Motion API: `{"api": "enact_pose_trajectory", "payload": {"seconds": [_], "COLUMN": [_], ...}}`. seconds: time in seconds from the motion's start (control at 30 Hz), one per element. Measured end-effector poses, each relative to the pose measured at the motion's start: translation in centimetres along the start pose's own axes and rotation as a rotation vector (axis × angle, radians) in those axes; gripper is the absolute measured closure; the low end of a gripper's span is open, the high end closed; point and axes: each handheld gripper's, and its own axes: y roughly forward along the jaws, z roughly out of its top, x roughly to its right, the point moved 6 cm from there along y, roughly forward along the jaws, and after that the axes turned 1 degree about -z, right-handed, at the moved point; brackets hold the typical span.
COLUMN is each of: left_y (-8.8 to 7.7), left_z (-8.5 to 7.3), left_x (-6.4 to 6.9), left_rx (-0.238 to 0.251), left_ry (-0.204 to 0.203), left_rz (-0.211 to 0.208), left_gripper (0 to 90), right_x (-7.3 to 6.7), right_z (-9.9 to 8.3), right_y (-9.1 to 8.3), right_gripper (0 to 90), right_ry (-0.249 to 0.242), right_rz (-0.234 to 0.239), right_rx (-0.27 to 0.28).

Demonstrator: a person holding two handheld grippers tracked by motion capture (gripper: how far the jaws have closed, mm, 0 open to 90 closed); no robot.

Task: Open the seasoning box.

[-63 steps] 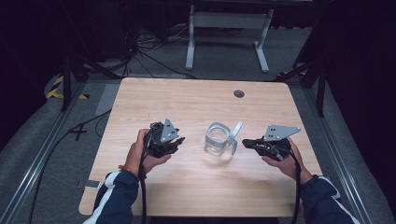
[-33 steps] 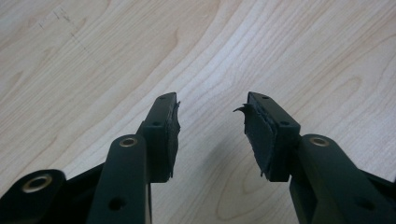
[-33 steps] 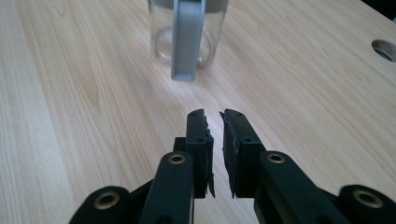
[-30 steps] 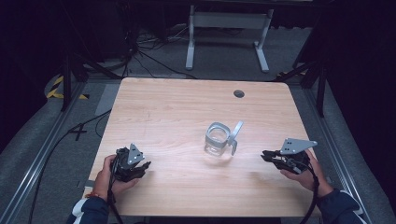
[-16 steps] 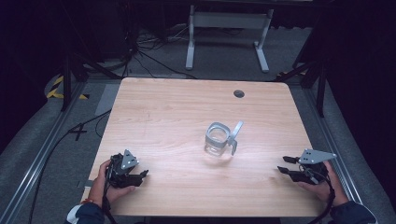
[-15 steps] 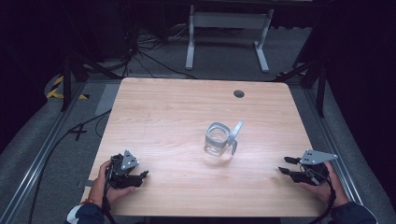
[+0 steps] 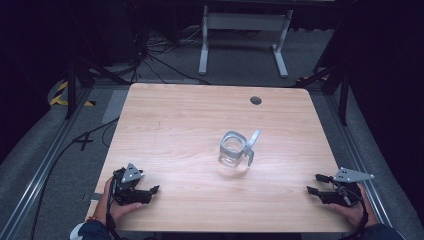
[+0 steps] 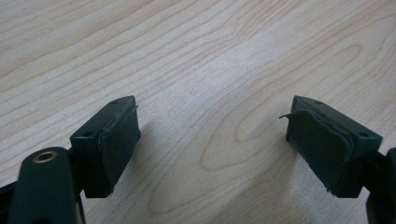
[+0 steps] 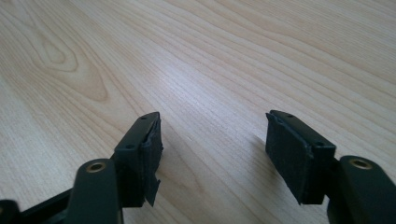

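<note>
a pale wooden table (image 7: 190,130) with long grain lines stood in a dark room, a small round hole (image 7: 256,100) near its far edge. grey floor lay around it, with black cables (image 7: 150,55) trailing at the far left, yellow-and-black tape (image 7: 65,95) at the left, and a white metal frame (image 7: 245,35) behind the table.

a clear glass jug (image 7: 234,148) stood upright a little right of the table's middle, its handle (image 7: 250,147) turned to the right. the left gripper (image 7: 150,192) rested low at the near left corner, well apart from the jug, jaws pointing right. the right gripper (image 7: 314,184) sat at the near right edge, also well apart, jaws pointing left toward it.

both pairs of jaws had just been opening and stood wide, bare wood between the pads (image 8: 119,140) of the left and the pads (image 9: 285,154) of the right.
</note>
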Motion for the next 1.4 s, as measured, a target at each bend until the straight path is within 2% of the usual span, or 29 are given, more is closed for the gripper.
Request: {"api": "enact_pose_trajectory", "payload": {"seconds": [0.07,0.8,1.4], "left_y": [-0.01,0.04,0.05], "left_z": [0.02,0.04,0.08], "left_x": [-0.07,-0.08,-0.20], "left_rx": [0.000,-0.003,-0.002], "left_ry": [0.013,0.004,0.013], "left_rz": [0.000,0.005,0.006], "left_gripper": [17.3,16.0,15.9], "right_x": [-0.04,0.00,0.00], "right_z": [0.00,0.20,0.23], "right_y": [0.00,0.26,0.31], "right_gripper": [34.9,32.5,32.3], "right_ry": [0.002,0.003,0.005], "right_rz": [-0.002,-0.003,-0.001], "right_rx": [-0.002,-0.005,-0.006]}}
